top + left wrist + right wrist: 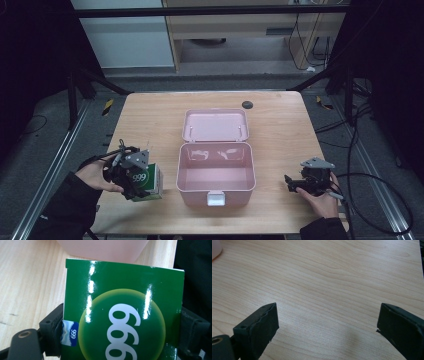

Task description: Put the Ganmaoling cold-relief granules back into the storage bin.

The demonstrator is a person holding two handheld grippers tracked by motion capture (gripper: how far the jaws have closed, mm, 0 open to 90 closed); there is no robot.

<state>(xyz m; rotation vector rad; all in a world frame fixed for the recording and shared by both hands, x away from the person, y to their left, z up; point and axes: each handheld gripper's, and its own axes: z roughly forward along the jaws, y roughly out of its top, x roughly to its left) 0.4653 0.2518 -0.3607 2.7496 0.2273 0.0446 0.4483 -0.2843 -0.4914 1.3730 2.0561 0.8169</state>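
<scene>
A green carton marked 999 [146, 182] stands at the table's front left, just left of the pink box. My left gripper [131, 176] is shut on the green carton [120, 315], with one black jaw against each of its sides. The pink box [215, 172] sits open at the table's middle, its lid [215, 125] laid back and its inside bare. Its pale wall [102, 248] rises just beyond the carton in the left gripper view. My right gripper [292, 184] rests near the front right edge, pointing toward the box. It [327, 325] is open over bare wood.
The wooden table [280, 125] has a small dark round spot [247, 104] at its far edge. Black cables [380, 200] trail off the right side onto the floor. A white latch [216, 199] sticks out of the box's front wall.
</scene>
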